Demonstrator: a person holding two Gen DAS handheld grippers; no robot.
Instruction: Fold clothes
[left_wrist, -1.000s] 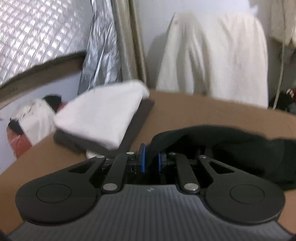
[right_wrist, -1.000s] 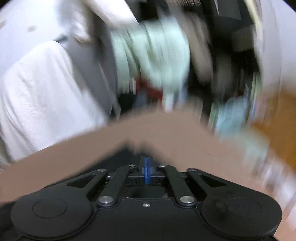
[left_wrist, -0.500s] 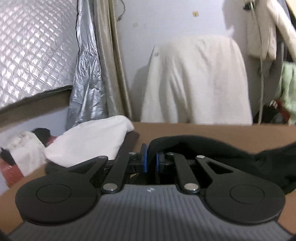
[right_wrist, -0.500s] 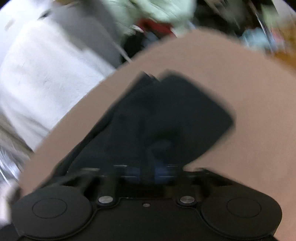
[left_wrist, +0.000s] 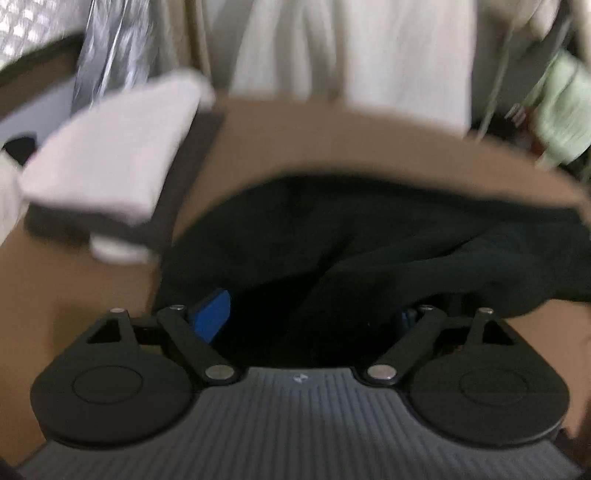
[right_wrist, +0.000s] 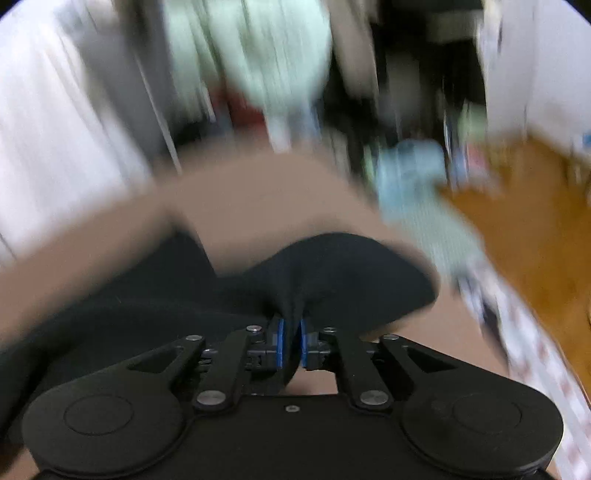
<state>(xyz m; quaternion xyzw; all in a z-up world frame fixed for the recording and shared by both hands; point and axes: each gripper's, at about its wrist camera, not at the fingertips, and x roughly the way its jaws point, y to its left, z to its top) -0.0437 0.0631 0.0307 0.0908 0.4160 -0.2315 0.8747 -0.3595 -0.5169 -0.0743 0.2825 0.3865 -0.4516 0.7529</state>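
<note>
Pinching the black garment (right_wrist: 332, 273), right gripper (right_wrist: 290, 343) closed.

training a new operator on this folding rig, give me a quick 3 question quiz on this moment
1. True or false: the right gripper is shut on the black garment.
2. How do the left gripper's jaws stand? A) wide apart, black cloth lying between them B) pinched together on the cloth C) out of view
3. Fill in: at the far left of the brown table, a folded ______ garment lies on top of a darker folded one.

Key: 1 true; 2 A; 3 white
</note>
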